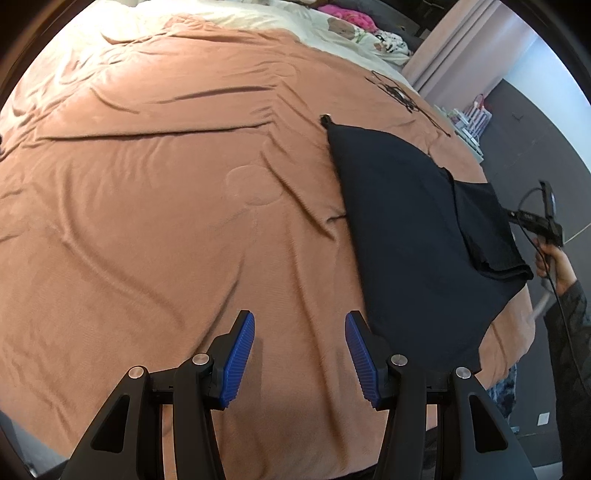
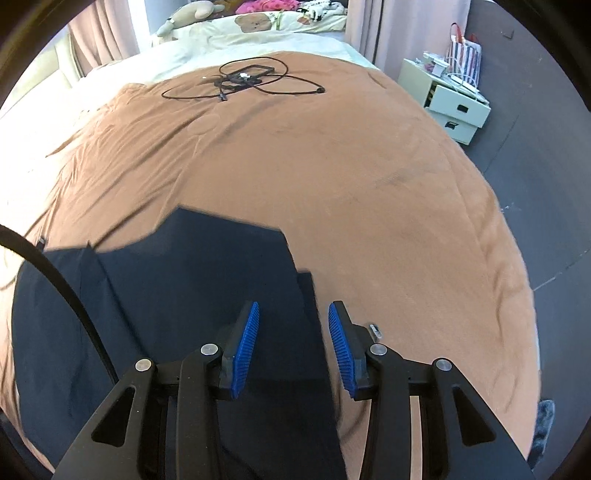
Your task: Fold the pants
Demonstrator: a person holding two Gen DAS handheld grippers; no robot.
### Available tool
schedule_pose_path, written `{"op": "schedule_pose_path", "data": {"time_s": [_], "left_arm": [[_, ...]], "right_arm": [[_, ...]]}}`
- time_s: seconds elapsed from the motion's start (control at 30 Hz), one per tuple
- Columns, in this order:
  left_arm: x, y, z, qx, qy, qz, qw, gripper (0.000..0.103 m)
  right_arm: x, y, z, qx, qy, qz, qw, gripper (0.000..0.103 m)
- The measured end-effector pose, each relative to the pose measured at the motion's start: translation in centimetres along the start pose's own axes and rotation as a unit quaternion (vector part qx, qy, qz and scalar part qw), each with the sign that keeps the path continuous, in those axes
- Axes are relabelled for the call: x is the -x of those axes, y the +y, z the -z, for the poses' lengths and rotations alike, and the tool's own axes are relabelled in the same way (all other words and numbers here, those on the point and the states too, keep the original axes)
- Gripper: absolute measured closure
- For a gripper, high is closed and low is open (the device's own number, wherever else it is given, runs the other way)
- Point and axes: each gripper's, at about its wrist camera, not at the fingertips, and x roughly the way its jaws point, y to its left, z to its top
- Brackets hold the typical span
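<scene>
Pants folded on blanket; no readable writing; left gripper apart, right gripper apart, empty.

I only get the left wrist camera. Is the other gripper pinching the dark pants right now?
Observer: No. The right gripper is open, and its pads are not squeezing the pants under it.
Operator: Is it over the middle of them?
Observer: No, it's over their right edge, with bare brown blanket just beyond.
Operator: Anything fun up by the pillows?
Observer: Yes, a beige plush toy lies at the head of the bed.
</scene>
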Motion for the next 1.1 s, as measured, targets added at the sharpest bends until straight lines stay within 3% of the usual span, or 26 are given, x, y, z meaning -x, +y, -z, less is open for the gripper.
{"op": "schedule_pose_path", "data": {"time_s": [0.23, 0.3, 0.33, 0.37, 0.47, 0.6, 0.67, 0.83, 1.1], "left_arm": [[-1.5, -1.4, -1.2, -0.013, 0.008, 0.012, 0.9998, 0.049], [-1.9, -1.2, -1.1, -0.01, 0.011, 0.014, 0.9998, 0.049], [-2.1, -1.0, -1.1, -0.007, 0.012, 0.015, 0.9998, 0.049], [-2.2, -0.7, -0.9, -0.003, 0.015, 0.016, 0.9998, 0.049], [-2.0, -0.2, -0.9, 0.007, 0.014, 0.02, 0.9997, 0.049], [-1.6, 0.2, -0.7, 0.014, 0.005, 0.02, 0.9997, 0.049], [-1.5, 0.1, -0.5, 0.014, 0.005, 0.023, 0.9996, 0.049], [-1.2, 0.0, -0.5, 0.01, 0.0, 0.02, 0.9997, 0.049], [-0.4, -0.2, -0.2, 0.007, -0.004, 0.023, 0.9997, 0.049]], "right_arm": [[-2.6, -0.3, -1.8, -0.022, 0.01, -0.02, 1.0, 0.066], [-3.0, -0.8, -2.0, -0.028, 0.012, -0.025, 0.999, 0.077], [-2.9, -0.8, -2.0, -0.029, 0.013, -0.029, 0.999, 0.095], [-2.6, -0.7, -2.0, -0.028, 0.011, -0.031, 0.999, 0.102], [0.1, -0.1, -1.4, -0.01, -0.031, -0.016, 0.999, 0.102], [4.8, 0.8, -0.1, 0.01, -0.114, 0.039, 0.993, 0.102], [5.9, 0.9, 0.4, 0.012, -0.127, 0.055, 0.99, 0.099], [7.9, 2.0, 2.7, 0.039, -0.123, 0.051, 0.99, 0.068], [9.5, 4.5, 7.9, 0.121, -0.088, 0.005, 0.989, 0.067]]}}
